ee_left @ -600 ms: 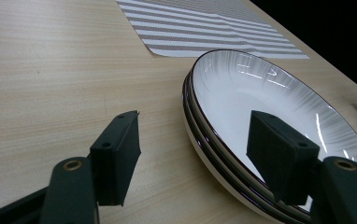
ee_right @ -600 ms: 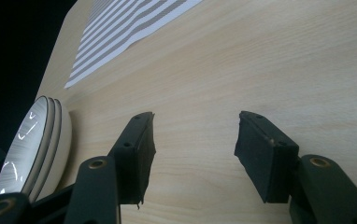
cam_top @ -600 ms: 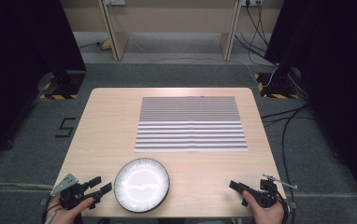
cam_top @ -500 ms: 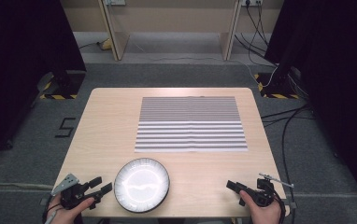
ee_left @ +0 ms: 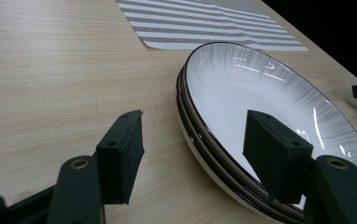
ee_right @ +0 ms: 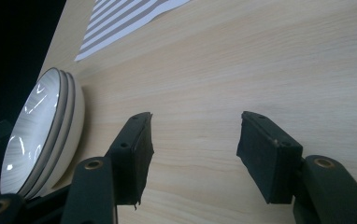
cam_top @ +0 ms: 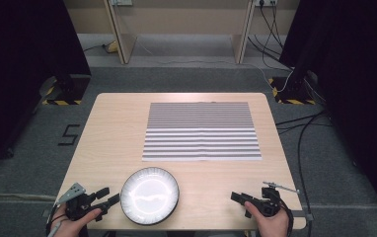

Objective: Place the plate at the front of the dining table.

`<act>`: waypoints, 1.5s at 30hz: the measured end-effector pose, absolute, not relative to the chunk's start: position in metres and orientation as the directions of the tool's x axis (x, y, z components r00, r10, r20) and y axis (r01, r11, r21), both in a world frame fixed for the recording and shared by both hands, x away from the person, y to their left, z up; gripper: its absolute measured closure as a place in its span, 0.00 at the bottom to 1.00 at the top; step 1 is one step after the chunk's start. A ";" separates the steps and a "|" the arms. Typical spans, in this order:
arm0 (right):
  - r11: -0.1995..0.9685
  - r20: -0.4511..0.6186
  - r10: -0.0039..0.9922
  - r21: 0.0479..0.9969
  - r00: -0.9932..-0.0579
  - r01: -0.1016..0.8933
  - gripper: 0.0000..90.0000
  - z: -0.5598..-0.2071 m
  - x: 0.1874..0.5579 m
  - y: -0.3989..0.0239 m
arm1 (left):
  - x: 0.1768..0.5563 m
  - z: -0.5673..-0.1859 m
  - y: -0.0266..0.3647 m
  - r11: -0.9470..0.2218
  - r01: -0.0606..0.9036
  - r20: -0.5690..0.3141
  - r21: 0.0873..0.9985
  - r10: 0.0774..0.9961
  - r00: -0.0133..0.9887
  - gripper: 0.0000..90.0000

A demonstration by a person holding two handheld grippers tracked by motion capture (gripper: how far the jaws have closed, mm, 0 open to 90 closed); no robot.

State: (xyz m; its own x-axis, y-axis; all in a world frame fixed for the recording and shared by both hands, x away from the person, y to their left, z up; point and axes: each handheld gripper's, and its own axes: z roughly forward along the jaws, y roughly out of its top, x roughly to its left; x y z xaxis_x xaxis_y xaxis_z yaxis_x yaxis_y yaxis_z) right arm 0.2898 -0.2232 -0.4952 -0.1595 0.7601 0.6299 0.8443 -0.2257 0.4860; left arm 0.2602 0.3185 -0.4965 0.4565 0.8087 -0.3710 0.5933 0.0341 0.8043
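A small stack of white plates with dark rims sits near the table's front edge, left of centre. My left gripper is open at the stack's left side. In the left gripper view the stack's rim runs between the jaws of my left gripper, one jaw over the top plate's bowl, the other above bare table. My right gripper is open and empty to the right of the stack, low over the wood. In the right gripper view, my right gripper points along the table with the plates at the left.
A grey-and-white striped placemat lies flat across the middle of the wooden table; its corner shows as the placemat beyond the plates. Cables run over the carpet to the right of the table.
My right gripper has slid a little to the left, toward the plates. The left gripper and the plates have not moved.
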 end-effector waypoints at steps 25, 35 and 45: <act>-0.064 0.605 0.740 0.498 -0.294 0.865 0.58 -0.477 0.315 -0.158 | 0.262 -0.496 0.316 0.016 0.600 -0.371 0.800 0.798 0.474 0.42; -0.017 0.610 0.721 0.488 -0.327 0.873 0.62 -0.476 0.322 -0.132 | 0.263 -0.496 0.314 0.010 0.602 -0.373 0.798 0.794 0.480 0.42; 0.011 0.624 0.700 0.476 -0.346 0.880 0.64 -0.477 0.325 -0.108 | 0.263 -0.498 0.312 0.009 0.609 -0.381 0.793 0.788 0.484 0.42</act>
State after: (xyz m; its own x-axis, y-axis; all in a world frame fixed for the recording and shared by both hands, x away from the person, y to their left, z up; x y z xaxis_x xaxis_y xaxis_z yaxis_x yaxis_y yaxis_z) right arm 0.3255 -0.1078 -0.4773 -0.3461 0.7005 0.6241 0.8796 0.0109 0.4756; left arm 0.2630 0.3125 -0.4976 0.4838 0.7881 -0.3807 0.6089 0.0094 0.7932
